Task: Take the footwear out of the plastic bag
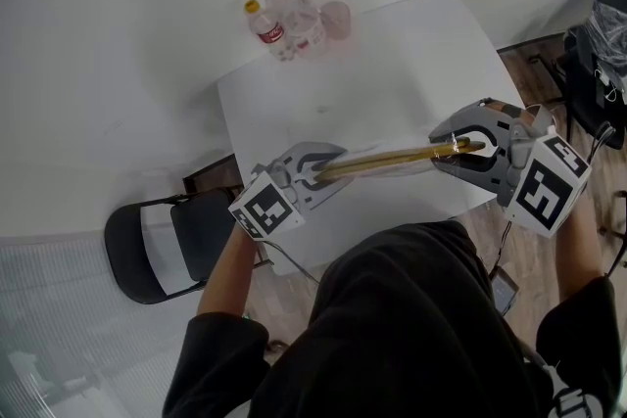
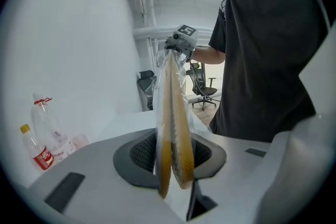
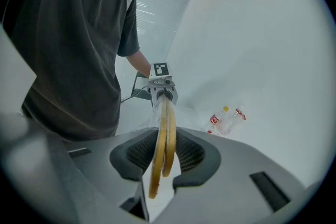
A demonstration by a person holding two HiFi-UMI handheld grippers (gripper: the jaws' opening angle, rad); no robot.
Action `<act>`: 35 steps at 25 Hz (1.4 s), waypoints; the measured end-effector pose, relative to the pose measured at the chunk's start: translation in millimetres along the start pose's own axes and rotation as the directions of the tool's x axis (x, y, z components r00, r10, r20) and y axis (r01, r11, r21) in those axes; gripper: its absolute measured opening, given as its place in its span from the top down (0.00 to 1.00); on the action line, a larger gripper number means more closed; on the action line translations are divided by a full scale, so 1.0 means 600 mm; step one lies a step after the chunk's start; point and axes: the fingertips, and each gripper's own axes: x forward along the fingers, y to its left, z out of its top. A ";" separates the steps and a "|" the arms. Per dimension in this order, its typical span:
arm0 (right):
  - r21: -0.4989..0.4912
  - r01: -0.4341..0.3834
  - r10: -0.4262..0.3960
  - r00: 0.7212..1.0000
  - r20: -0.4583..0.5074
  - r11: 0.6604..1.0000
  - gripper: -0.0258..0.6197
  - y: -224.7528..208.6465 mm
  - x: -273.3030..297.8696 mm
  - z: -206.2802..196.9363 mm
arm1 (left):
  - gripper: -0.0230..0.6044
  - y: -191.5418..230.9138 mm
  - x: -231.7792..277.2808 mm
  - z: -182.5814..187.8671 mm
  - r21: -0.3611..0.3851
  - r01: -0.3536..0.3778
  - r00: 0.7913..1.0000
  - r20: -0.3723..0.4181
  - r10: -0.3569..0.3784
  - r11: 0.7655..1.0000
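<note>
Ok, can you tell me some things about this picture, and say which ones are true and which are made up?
1. The left claw and the right claw each pinch one end of the bag. True.
2. The yellow footwear lies loose on the table. False: it is inside the bag, held up between the two claws.
3. Bottles stand at the table's far edge. True.
4. The chair by the table is red. False: it is black.
</note>
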 end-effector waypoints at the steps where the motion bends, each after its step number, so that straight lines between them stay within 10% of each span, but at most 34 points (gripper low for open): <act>1: 0.014 -0.007 0.007 1.000 -0.002 1.000 0.80 0.000 -0.002 -0.002 | 0.76 0.001 -0.004 0.002 0.001 -0.004 1.000 0.013 0.004 1.000; 9: 0.172 -0.094 0.086 0.995 0.053 0.981 0.74 0.011 0.002 -0.024 | 0.77 0.000 -0.012 0.003 -0.011 -0.003 0.998 0.060 0.004 1.000; 35: -0.006 -0.059 0.059 0.998 -0.029 0.998 0.85 0.007 0.020 -0.014 | 0.73 -0.012 0.018 -0.044 -0.040 0.030 0.998 -0.059 -0.033 0.999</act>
